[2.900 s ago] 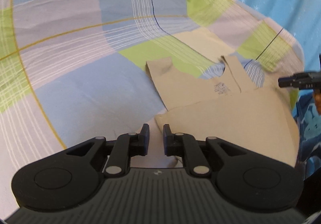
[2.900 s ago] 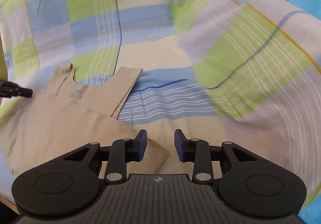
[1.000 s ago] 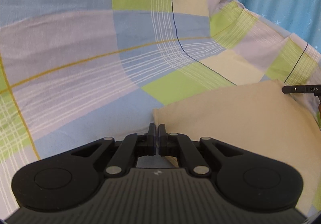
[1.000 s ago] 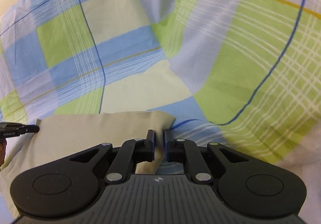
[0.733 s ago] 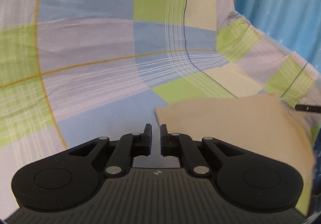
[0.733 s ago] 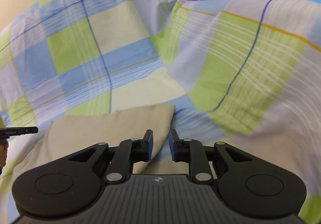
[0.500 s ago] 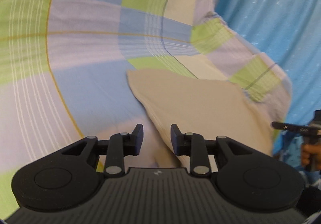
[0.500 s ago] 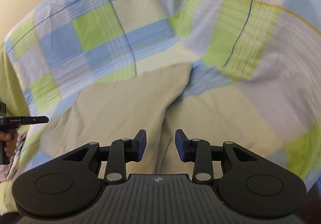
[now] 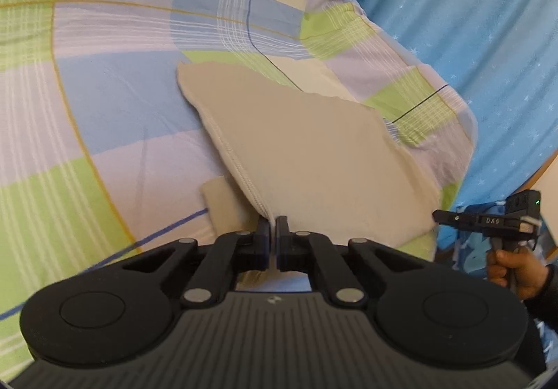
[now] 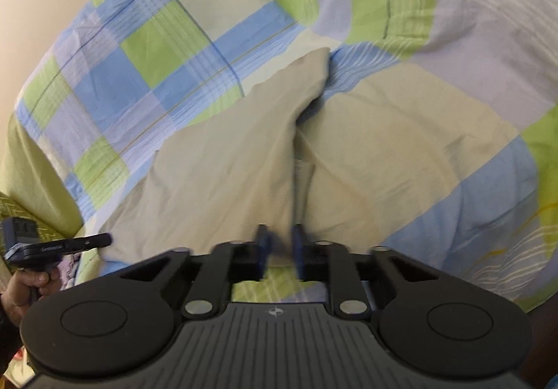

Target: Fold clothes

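The beige garment (image 9: 307, 159) lies folded into a rough rectangle on the plaid bedsheet (image 9: 122, 75). The left gripper (image 9: 273, 235) pinches the garment's near stitched edge, fingers closed on cloth. The right gripper (image 10: 279, 244) straddles a fold, fingers slightly apart and blurred; grip uncertain. Another fold seems left.

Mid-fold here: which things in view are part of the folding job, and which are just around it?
In the job:
- beige garment, partly folded
- left gripper, shut on the garment's near edge
- right gripper, fingers either side of a garment fold; blurred, grip unclear

Just around:
- plaid bedsheet underneath
- blue star-print curtain
- green pillow
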`<state>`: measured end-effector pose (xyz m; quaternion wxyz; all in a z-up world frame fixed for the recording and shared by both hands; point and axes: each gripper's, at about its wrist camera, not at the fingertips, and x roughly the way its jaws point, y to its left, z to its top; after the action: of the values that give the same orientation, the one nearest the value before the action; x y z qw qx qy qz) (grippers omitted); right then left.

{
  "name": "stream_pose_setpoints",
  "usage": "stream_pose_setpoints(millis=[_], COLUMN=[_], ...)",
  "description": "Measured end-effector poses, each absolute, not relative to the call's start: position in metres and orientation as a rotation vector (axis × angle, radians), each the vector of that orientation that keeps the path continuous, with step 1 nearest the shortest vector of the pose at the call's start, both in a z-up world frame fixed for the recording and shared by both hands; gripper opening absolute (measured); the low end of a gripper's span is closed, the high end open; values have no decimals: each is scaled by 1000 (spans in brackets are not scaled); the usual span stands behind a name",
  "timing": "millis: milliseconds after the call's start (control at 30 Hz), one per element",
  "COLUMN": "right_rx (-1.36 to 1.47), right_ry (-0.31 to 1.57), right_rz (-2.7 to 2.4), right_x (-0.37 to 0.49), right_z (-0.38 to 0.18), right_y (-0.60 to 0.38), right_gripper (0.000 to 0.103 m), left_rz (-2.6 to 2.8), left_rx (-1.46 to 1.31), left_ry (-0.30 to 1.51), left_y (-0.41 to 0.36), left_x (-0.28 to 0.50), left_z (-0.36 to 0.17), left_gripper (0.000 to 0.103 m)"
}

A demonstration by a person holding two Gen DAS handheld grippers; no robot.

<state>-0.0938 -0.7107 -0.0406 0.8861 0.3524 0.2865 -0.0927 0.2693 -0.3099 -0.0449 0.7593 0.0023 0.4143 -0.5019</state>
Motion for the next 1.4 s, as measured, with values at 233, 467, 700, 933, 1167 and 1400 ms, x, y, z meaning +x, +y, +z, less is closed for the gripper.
stream_pose_setpoints(millis=[233,467,700,933,1167,1400], right_rx=[689,475,327,20,-263,-403], right_ry=[636,624,703,813,821,808], right_rz=[-271,-235,45,177,140,176], right_x=[-105,-92,-18,40,36,38], right_z=[-46,4,12,-7,-10,-11], right_y=[-722,-688,-622,-554,-526,-499], right_gripper=[1,16,30,30,38,39], left_rz=[-1089,-999,-1022,-963,-911,-975], left_rx=[13,27,-105,-87,-75,-147], left_ry=[910,873,925,913,933,989], left_y=[-309,-288,-283,-287,-262,-261], left_x=[274,268,249,245,253,219], left_z=[-55,-38,-42,-52,-50,-49], left_gripper=[1,1,23,0,0,1])
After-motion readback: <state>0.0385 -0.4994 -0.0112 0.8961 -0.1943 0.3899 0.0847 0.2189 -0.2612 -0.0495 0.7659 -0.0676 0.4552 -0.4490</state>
